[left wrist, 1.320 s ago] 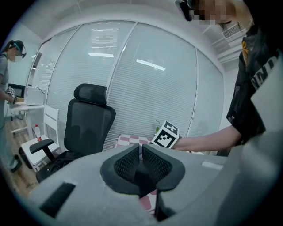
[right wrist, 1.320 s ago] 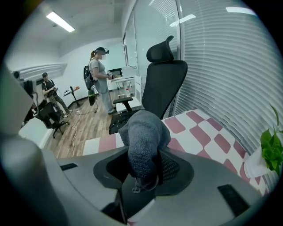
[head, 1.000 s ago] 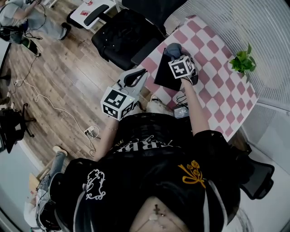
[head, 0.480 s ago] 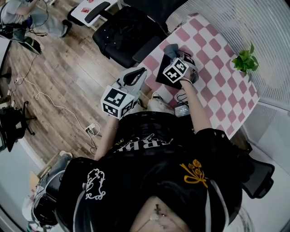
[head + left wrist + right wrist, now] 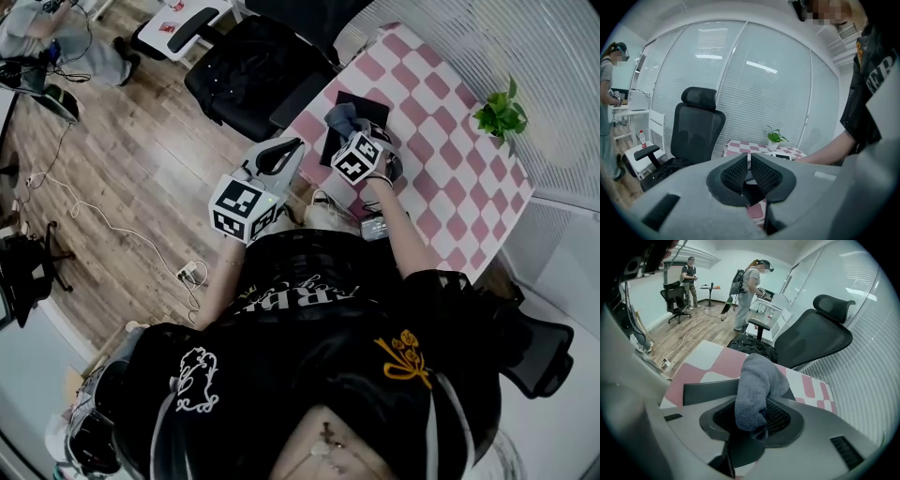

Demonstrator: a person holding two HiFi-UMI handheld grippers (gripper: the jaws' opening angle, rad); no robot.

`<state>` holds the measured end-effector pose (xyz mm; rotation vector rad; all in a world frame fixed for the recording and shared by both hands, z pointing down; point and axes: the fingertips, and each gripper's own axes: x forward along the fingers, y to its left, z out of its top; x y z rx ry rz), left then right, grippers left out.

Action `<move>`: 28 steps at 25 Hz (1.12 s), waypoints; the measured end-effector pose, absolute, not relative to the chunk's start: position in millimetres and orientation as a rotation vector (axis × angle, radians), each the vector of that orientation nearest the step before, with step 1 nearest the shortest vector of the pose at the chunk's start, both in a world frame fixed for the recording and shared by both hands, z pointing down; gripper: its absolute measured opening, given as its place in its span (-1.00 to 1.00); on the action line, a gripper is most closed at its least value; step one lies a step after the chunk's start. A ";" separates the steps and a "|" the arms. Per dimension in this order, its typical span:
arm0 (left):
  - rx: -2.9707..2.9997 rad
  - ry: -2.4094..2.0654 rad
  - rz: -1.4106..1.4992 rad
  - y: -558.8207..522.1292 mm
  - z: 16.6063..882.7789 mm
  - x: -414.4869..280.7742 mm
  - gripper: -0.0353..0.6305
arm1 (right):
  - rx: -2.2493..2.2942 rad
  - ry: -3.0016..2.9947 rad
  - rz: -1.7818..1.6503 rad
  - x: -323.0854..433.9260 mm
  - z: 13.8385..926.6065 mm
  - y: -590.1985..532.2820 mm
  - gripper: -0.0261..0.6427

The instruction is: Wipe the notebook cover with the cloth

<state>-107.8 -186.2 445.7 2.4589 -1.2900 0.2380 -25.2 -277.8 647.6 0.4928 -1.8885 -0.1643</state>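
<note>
Clamping the grey cloth (image 5: 757, 380) between its jaws, the right tool (image 5: 752, 420) holds it over the dark notebook (image 5: 705, 392), which lies flat on the pink-checked worktop (image 5: 441, 141) near its edge. The cloth and the tool hide much of the cover from where I stand, so I cannot tell whether fabric touches it. The left tool (image 5: 749, 174) hangs off beside the worktop, its jaws drawn nearly together, with nothing between them.
</note>
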 end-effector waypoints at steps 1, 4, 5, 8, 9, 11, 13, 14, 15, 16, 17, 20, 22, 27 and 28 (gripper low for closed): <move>2.461 -1.287 0.237 -185.0 445.4 -108.4 -0.84 | 0.494 -1.889 -0.157 -25.0 647.8 -273.9 -0.56; 2.467 -1.280 0.234 -180.7 444.9 -110.5 -0.84 | 0.493 -1.894 -0.140 -25.6 648.7 -261.7 -0.56; 2.469 -1.277 0.232 -179.2 444.8 -111.1 -0.84 | 0.491 -1.895 -0.135 -25.9 649.1 -257.5 -0.56; 2.479 -1.266 0.229 -175.4 444.6 -111.2 -0.84 | 0.496 -1.898 -0.120 -25.4 648.4 -246.3 -0.56; 2.482 -1.262 0.228 -174.4 444.5 -110.9 -0.84 | 0.501 -1.900 -0.117 -24.9 648.0 -243.2 -0.56; 2.489 -1.253 0.226 -171.9 444.3 -110.5 -0.84 | 0.509 -1.904 -0.109 -24.3 647.5 -236.3 -0.56; 2.496 -1.243 0.225 -169.0 443.6 -110.2 -0.84 | 0.506 -1.910 -0.095 -25.2 647.0 -226.6 -0.56; 2.499 -1.238 0.225 -167.6 443.3 -109.9 -0.84 | 0.501 -1.915 -0.087 -26.2 646.6 -221.2 -0.56; 2.502 -1.233 0.224 -166.5 443.2 -109.3 -0.84 | 0.496 -1.920 -0.081 -27.2 646.2 -216.2 -0.56; 2.506 -1.228 0.224 -165.7 443.2 -108.6 -0.84 | 0.492 -1.924 -0.076 -27.7 646.1 -211.9 -0.56; 2.509 -1.222 0.223 -165.1 443.3 -107.6 -0.84 | 0.489 -1.925 -0.071 -27.5 646.7 -208.1 -0.56; 2.521 -1.204 0.222 -162.6 443.0 -104.4 -0.84 | 0.493 -1.926 -0.054 -26.3 647.6 -198.1 -0.56; 2.528 -1.192 0.221 -161.1 442.0 -103.3 -0.84 | 0.498 -1.930 -0.042 -27.1 646.7 -192.6 -0.56; 2.545 -1.175 0.217 -158.8 441.3 -101.7 -0.84 | 0.513 -1.935 -0.024 -28.3 646.5 -185.9 -0.56; 2.547 -1.173 0.216 -158.1 441.4 -101.8 -0.84 | 0.516 -1.935 -0.021 -28.5 646.6 -184.7 -0.56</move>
